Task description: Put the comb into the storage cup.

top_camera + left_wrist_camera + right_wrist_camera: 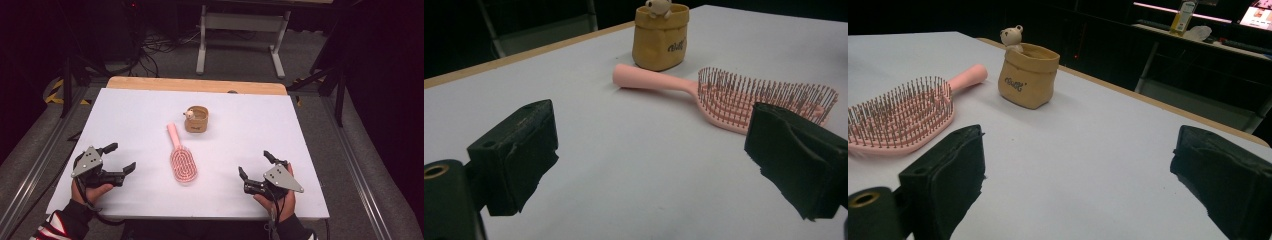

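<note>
The pink brush (181, 159) lies flat on the white bench (125, 125), bristles up, midway between the two hands, its handle pointing away toward a small tan pouch (196, 120) that stands upright just beyond the handle tip, apart from it. A little bear figure (189, 114) peeks over the pouch rim.

The left hand-held gripper (122, 156) rests low at the near left with its jaws spread and nothing between them; the right hand-held gripper (255, 163) sits at the near right, likewise spread and empty. Both are well apart from the brush.

The likely job is putting the brush into the pouch, and several things could spoil it. The brush head is wide and bristled, so pads closing on the bristles would probably slip or tip it; the slim handle looks the safer hold, but it lies flat on the bench, and jaws coming down may scrape the surface or skid the brush sideways. The pouch looks soft and light: a nudge from the handle could topple it or push it away unless the other gripper steadies it. The bear on the rim may also be knocked off.
</note>
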A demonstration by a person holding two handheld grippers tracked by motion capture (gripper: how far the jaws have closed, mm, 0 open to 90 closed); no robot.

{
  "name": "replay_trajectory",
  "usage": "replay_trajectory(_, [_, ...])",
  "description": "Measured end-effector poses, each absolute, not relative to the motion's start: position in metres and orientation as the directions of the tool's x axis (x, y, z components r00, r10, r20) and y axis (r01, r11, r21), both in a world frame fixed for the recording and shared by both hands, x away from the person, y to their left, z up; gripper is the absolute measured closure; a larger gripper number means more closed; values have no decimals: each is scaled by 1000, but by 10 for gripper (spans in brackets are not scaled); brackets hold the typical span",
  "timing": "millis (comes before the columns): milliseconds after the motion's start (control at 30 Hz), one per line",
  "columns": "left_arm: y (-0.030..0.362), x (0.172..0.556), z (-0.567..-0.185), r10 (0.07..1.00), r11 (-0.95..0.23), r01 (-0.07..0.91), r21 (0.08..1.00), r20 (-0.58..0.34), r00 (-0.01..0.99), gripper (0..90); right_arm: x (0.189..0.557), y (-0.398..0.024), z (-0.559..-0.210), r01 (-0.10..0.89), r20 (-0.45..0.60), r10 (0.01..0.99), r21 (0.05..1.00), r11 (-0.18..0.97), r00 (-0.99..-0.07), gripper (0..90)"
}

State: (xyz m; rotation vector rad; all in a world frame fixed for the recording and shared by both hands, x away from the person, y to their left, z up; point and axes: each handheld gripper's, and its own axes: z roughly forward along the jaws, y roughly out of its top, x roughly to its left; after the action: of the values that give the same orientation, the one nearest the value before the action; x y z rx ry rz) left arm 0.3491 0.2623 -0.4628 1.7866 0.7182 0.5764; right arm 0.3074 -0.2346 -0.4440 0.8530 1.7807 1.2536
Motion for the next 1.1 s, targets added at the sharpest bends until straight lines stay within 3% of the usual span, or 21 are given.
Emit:
replay_trajectory(233, [255,349,-466,697,-283,191,940,65,714,89,311,-236,-448,95,-203,858,956,279,-472,77])
replay_trajectory(433, [251,348,-469,702,-321,208,924,84,708,186,316,-236,-450,108,-196,858,955,277,-475,80])
replay_trajectory(1100, [237,376,-450,640,-361,177,916,106,761,873,320,-237,-450,95,-206,852,954,284,-481,87])
